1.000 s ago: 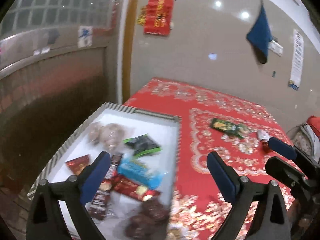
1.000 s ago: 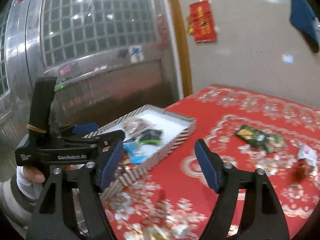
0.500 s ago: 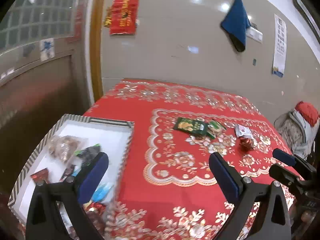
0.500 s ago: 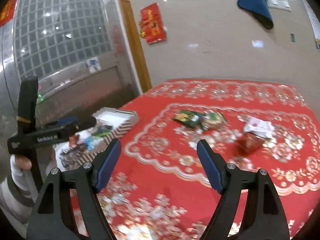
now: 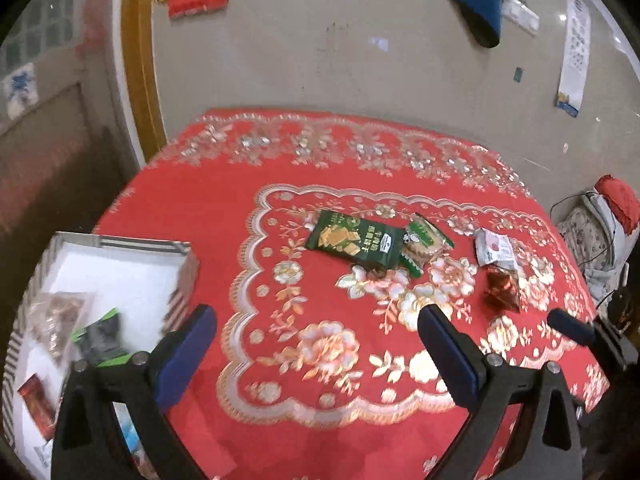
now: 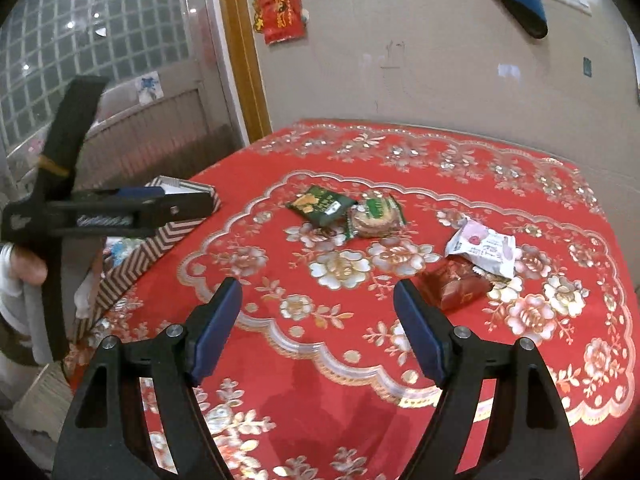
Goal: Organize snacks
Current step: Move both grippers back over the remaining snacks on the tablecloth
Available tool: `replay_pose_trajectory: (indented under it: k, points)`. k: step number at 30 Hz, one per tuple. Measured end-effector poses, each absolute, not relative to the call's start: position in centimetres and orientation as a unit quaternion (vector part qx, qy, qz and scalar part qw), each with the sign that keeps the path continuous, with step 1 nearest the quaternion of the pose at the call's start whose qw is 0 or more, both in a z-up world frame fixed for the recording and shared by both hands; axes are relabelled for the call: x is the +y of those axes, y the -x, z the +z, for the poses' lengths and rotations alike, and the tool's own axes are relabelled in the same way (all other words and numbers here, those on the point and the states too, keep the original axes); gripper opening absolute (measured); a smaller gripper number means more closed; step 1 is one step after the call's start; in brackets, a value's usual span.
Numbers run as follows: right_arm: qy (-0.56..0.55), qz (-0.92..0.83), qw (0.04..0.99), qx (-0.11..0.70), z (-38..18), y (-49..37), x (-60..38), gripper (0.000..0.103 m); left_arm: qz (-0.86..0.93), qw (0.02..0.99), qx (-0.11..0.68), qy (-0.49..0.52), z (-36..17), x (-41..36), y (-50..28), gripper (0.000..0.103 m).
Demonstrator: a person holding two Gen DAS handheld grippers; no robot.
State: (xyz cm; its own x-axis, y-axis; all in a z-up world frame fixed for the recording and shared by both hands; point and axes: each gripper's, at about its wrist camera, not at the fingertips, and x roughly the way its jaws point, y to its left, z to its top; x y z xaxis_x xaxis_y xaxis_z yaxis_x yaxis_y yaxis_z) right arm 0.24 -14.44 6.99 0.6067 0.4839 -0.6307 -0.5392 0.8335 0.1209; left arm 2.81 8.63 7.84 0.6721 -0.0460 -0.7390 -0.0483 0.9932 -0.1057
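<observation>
Both jaws spread wide, nothing held: left gripper, right gripper. We're between picks. Loose snacks at 12–1 o'clock: green packet, red packet. Box at 9. Next, we reckon: reach fwd, close on one.

Snack count on a red tablecloth with one striped box.

Four snacks lie loose: one dark green packet, one clear-wrapped biscuit, one white packet, one red packet. Two grippers: left gripper, right gripper.
</observation>
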Motion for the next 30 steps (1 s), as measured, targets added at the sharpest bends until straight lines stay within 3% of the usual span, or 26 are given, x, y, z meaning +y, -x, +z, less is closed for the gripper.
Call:
replay_pose_trajectory:
  k: [8, 20, 30]
  points:
    - [0.054, 0.284, 0.893, 0.345, 7.7, -3.5, -14.6, 0.079, 0.036, 0.889, 0.448, 0.091, 6.4, 8.8, -8.9, 0.102]
    - [0.029, 0.282, 0.891, 0.356, 6.5, -6.3, -15.9, 0.079, 0.102, 0.87, 0.482, 0.02, 3.1, 6.3, -17.8, 0.102]
    - [0.009, 0.288, 0.888, 0.36, 6.1, -6.5, -16.4, 0.079, 0.054, 0.854, 0.512, -0.067, 2.2, 5.8, -14.9, 0.102]
